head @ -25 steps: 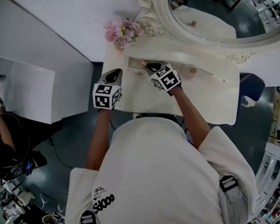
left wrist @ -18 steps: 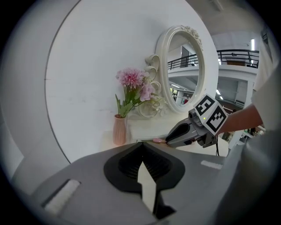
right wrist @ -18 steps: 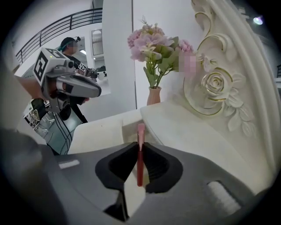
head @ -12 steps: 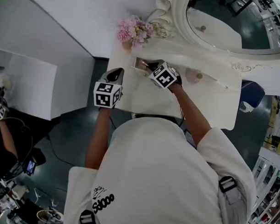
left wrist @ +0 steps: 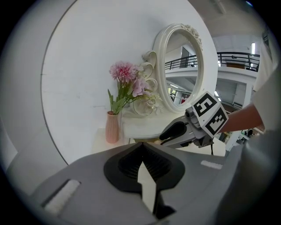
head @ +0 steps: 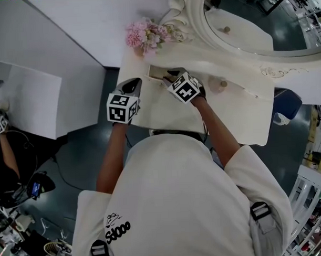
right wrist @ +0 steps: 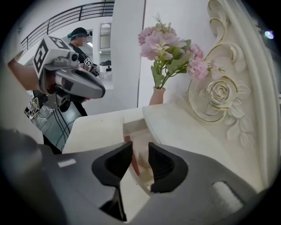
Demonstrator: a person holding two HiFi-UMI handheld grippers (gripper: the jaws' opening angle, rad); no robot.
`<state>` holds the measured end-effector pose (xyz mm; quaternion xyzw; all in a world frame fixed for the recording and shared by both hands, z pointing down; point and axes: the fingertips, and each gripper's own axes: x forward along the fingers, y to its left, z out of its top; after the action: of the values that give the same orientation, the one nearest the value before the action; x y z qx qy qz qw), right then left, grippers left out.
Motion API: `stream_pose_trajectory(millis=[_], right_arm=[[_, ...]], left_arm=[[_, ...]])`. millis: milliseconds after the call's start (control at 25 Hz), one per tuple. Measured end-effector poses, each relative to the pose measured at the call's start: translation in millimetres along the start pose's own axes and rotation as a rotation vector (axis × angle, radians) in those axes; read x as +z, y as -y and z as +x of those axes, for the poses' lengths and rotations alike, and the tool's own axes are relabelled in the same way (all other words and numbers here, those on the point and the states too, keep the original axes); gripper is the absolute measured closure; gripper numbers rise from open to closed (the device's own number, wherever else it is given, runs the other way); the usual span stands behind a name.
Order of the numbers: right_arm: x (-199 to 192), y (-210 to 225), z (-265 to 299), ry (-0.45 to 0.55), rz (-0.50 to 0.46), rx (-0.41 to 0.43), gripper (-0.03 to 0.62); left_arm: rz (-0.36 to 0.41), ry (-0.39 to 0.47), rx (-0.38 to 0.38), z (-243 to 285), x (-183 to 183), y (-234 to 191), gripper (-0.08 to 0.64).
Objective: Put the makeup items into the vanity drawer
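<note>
A slim red makeup stick (right wrist: 131, 158) and a pale rounded item (right wrist: 143, 157) are contained in the smooth, cream, rectangular vanity drawer (right wrist: 125, 127). Above it, the right gripper (right wrist: 139, 151) jaws have just been opening, and nothing is clamped. The left gripper (left wrist: 142, 154) is held closed and empty.

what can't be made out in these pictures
Drawer contents, head view: mostly behind the right claw, whose jaws have just been opening, gripping nothing.
Pale item beside the red stick, seen through the gap, right gripper view: too blurred to name.
Small pinkish object on the vanity top, head view: too small to name.
</note>
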<state>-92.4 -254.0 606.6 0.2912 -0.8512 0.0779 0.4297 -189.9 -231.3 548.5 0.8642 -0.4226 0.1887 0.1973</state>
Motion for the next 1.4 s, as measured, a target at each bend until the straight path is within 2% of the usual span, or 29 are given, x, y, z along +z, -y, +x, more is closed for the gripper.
stream_pose_trajectory(millis=[240,520,600,880,1120,1400], right_arm=[[-8,9,-32,0.061,0.054,-0.048,0.477],[-20,37,-88,0.17,0.163,-0.168,0.566],[-25,48,-110,0.193,0.187,-0.219,0.589],[-60,79,-188,0.247,0.26,-0.363,0.591],[-86,104,-273,0.328,0.297,-0.49,0.591],[-92,120,-354,0.436,0.285,-0.58,0.591]], left_arm=[[0.029,0.004,-0.015,1,6,22,0.541],[0.084,0.04,-0.026,10,28,50,0.541],[0.115,0.054,-0.036,13,39,62,0.541],[0.246,0.113,-0.102,28,85,122,0.541],[0.311,0.201,-0.146,35,133,177,0.541],[0.378,0.295,-0.194,27,181,239,0.541]])
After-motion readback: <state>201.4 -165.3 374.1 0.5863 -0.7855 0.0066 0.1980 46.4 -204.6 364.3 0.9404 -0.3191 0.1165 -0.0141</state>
